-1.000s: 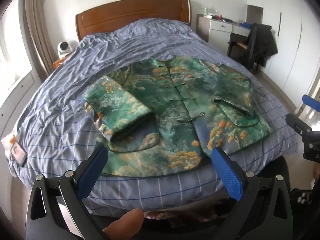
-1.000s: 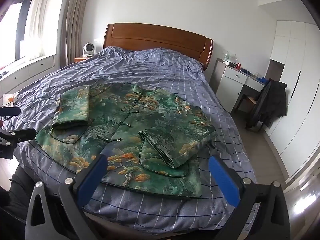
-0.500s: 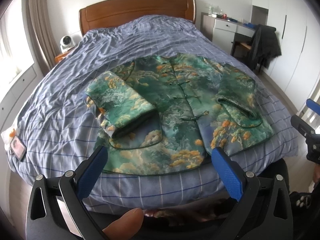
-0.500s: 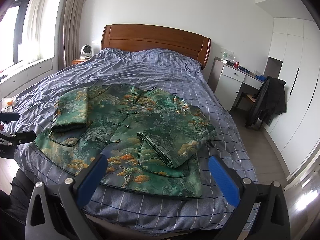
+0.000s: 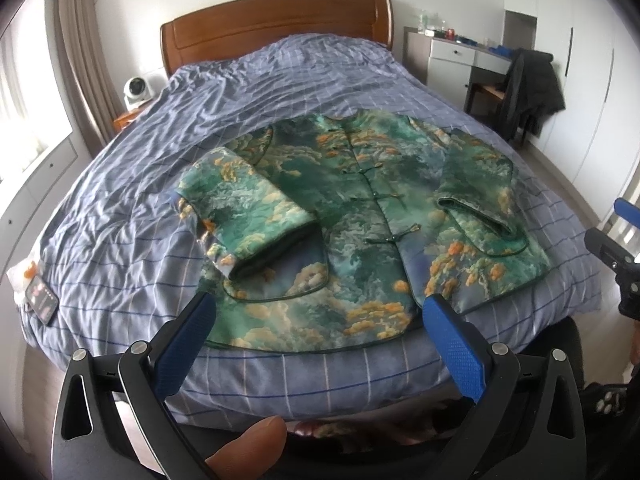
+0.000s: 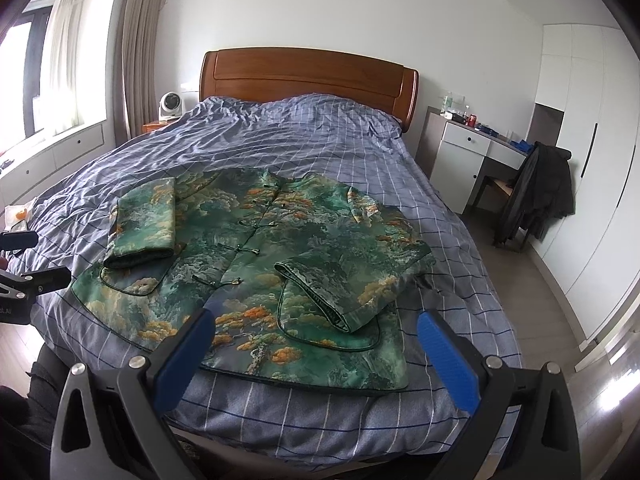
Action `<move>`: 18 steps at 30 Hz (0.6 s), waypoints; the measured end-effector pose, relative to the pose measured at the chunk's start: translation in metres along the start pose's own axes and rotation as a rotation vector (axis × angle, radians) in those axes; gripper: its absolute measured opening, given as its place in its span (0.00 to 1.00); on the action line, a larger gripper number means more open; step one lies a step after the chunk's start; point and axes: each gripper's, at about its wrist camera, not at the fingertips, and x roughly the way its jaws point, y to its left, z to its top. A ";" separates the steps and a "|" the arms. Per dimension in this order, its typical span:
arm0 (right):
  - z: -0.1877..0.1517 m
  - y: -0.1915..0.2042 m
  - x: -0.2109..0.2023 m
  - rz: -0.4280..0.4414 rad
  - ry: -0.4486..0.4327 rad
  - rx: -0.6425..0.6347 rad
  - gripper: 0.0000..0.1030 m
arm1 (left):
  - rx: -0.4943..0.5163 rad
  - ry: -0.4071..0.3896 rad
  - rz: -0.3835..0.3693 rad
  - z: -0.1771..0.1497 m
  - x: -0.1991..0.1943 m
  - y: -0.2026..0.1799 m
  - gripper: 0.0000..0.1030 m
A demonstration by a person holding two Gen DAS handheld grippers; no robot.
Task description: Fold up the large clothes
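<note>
A green brocade jacket (image 5: 360,216) with orange and blue cloud patterns lies flat, front up, near the foot of the bed; it also shows in the right wrist view (image 6: 256,264). Both sleeves are folded in over the body: the left sleeve (image 5: 244,208) and the right sleeve (image 6: 348,280). My left gripper (image 5: 320,312) is open and empty, held just short of the jacket's hem. My right gripper (image 6: 314,328) is open and empty, above the hem on the right side.
The bed (image 6: 300,136) has a blue checked cover and a wooden headboard (image 6: 308,76). A phone (image 5: 40,298) lies at the bed's left edge. A white fan (image 6: 170,106) stands on the nightstand. A desk (image 6: 468,148) and a chair with a dark coat (image 6: 536,196) stand at the right.
Both grippers have pulled back and risen a little from the bed; the jacket looks smaller and lies unmoved. Both stay open.
</note>
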 end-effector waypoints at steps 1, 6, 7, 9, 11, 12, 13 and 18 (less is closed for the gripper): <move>0.000 0.000 0.000 0.002 -0.001 0.001 1.00 | 0.002 -0.003 0.006 0.000 -0.001 0.000 1.00; 0.000 -0.001 0.000 0.013 0.007 0.016 1.00 | 0.010 -0.019 0.018 0.000 -0.004 -0.001 1.00; 0.000 -0.002 0.000 0.014 0.009 0.020 1.00 | 0.009 -0.019 0.018 0.001 -0.004 -0.001 1.00; 0.000 -0.003 0.000 0.017 0.011 0.027 1.00 | 0.009 -0.019 0.021 0.001 -0.004 -0.001 1.00; 0.000 -0.003 0.000 0.014 0.008 0.025 1.00 | 0.007 -0.019 0.019 0.001 -0.005 0.000 1.00; 0.000 -0.003 0.000 0.012 0.008 0.022 1.00 | 0.007 -0.020 0.020 0.001 -0.005 0.000 1.00; 0.000 -0.003 0.000 0.012 0.008 0.022 1.00 | 0.003 -0.022 0.019 0.001 -0.005 0.000 1.00; 0.001 -0.006 -0.003 0.030 -0.007 0.041 1.00 | -0.009 -0.017 0.023 0.003 -0.005 0.003 1.00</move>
